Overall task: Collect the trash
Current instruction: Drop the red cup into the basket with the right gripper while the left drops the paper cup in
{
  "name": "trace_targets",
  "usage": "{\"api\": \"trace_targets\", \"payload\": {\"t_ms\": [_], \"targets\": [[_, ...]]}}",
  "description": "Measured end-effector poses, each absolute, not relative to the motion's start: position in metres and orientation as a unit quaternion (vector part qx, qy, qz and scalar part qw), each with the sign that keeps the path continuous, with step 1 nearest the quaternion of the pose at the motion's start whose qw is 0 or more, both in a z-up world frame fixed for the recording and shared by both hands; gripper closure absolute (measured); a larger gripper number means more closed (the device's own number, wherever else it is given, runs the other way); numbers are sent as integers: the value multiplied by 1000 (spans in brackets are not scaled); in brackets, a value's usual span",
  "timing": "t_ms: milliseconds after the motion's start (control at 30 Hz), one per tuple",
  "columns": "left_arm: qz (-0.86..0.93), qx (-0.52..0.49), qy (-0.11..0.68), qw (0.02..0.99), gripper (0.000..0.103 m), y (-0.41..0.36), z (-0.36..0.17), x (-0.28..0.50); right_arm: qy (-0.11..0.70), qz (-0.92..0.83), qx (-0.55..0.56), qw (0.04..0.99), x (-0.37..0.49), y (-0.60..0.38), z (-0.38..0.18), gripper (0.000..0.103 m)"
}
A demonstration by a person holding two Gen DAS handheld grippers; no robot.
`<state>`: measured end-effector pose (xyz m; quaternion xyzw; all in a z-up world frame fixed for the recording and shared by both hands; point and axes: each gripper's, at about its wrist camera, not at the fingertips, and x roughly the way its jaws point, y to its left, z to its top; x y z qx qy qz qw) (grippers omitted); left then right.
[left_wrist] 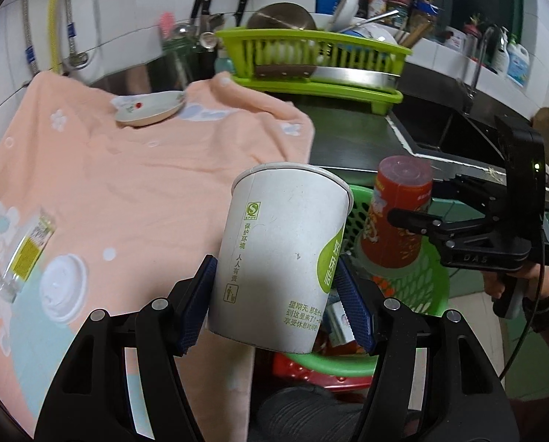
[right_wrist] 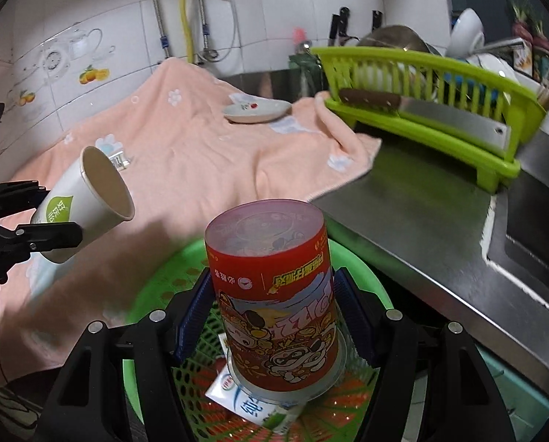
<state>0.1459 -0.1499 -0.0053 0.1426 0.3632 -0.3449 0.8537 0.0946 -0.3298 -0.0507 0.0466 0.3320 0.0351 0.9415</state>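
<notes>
Left claw [left_wrist: 274,307] nearest: blue pads clamped on both sides of a white paper cup [left_wrist: 280,254]. Cup's long axis runs along the fingers, base toward the camera, open mouth pointing away and slightly up. Print on it: green "S" mark, vertical Chinese text "保护环境 人人有责", a bin pictogram, a green patch with white characters, plus a few lines of small green text near the base.

Right claw [right_wrist: 274,318]: pads clamped on a red snack canister [right_wrist: 274,298]. Canister is about upright, translucent lid end toward the far side, artwork upside down in the right wrist view. Cartoon animal figures, yellow lettering, small Chinese text near the lid; too distorted to read a brand.

Landmark: green mesh basket [right_wrist: 156,287]. Canister sits directly over it, base low above a white and green carton [right_wrist: 252,403] lying inside. Cup is just left of the basket's rim, over the edge of the peach towel [left_wrist: 127,184].

On the towel left of the basket: a white plastic lid [left_wrist: 63,287] and a clear bottle [left_wrist: 24,254] with a yellow label, lying on its side. Further back on the towel, a small floral dish [left_wrist: 151,110].

Beyond the basket: steel desk [right_wrist: 403,213], then a lime dish rack [right_wrist: 422,110] with a cleaver [right_wrist: 440,114] against its front. Sink [left_wrist: 455,129] to the right. Rack contents blurred.
</notes>
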Motion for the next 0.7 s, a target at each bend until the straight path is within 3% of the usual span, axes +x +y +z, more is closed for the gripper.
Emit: {"api": "trace_targets", "payload": {"t_ms": [600,700], "targets": [[-359,138,392,836,37,-197,-25,154,313,18,63,948,74,-351,-44,36],[-357,132,393,837,31,-198,-25,156,311,18,62,948,71,-352,-44,36]]}}
